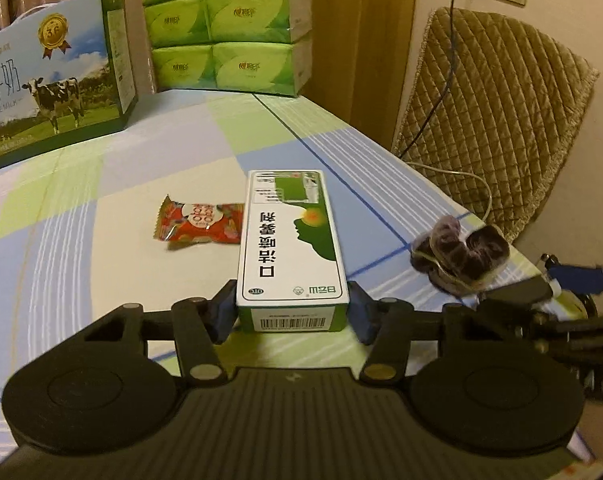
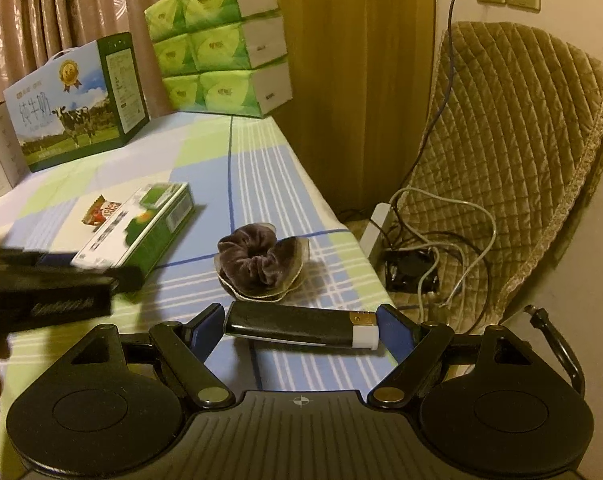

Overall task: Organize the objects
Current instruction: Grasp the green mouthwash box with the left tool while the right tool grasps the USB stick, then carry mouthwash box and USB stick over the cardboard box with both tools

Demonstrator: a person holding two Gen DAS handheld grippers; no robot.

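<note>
Long green-and-white cardboard box [image 1: 291, 240]: near end between left gripper [image 1: 291, 312] jaws, pads touching both sides, looks clamped. Likely light, stiff; squeeze gently at narrow sides.

Black plastic lighter [image 2: 301, 325] with white cap: crosswise between right gripper [image 2: 301, 330] jaws, ends touching pads. Small, smooth, may slip.

Brown velvet scrunchie [image 2: 261, 266]: just ahead of right gripper. Soft, squashy.

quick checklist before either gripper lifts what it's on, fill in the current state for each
1. Left gripper around the green and white box: ok, a blue pad sits at each side of the box's near end.
2. Left pads actually pressing the box: cannot tell.
3. Right gripper around the black lighter: ok, the lighter lies crosswise between the fingers.
4. Right pads touching the lighter's ends: cannot tell, a slight gap seems to show at its left end.
5. Red snack packet clear of the box: cannot tell, it lies right beside the box's left edge.
6. Brown scrunchie clear of the lighter: ok, it lies beyond it, apart.
</note>
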